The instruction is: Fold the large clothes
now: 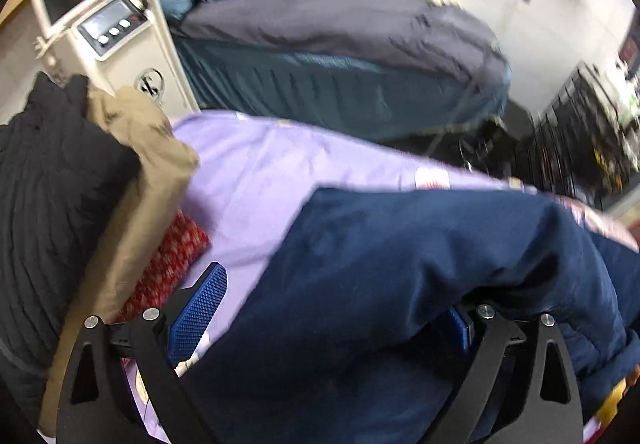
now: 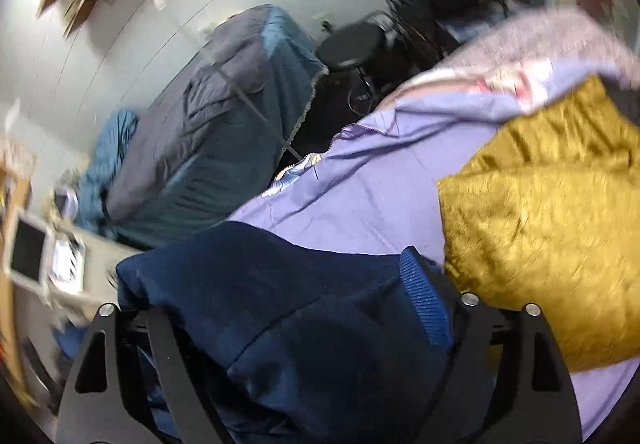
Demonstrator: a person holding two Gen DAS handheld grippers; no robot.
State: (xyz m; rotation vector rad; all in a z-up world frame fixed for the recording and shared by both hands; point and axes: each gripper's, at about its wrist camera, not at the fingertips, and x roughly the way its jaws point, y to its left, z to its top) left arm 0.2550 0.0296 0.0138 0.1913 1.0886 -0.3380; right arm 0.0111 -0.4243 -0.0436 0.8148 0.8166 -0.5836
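One navy garment (image 1: 400,284) lies on the lilac sheet (image 1: 260,171), bunched between both grippers' spread jaws. Left gripper (image 1: 332,320) and right gripper (image 2: 288,328) stand wide, gripping nothing. Gold cushion (image 2: 552,211) at 3 o'clock, tan cloth (image 1: 132,179) at 9.

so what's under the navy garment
The navy garment lies on a lilac sheet, which shows all round its far edge. What the sheet covers is hidden, and so is anything beneath the garment's own bulk.
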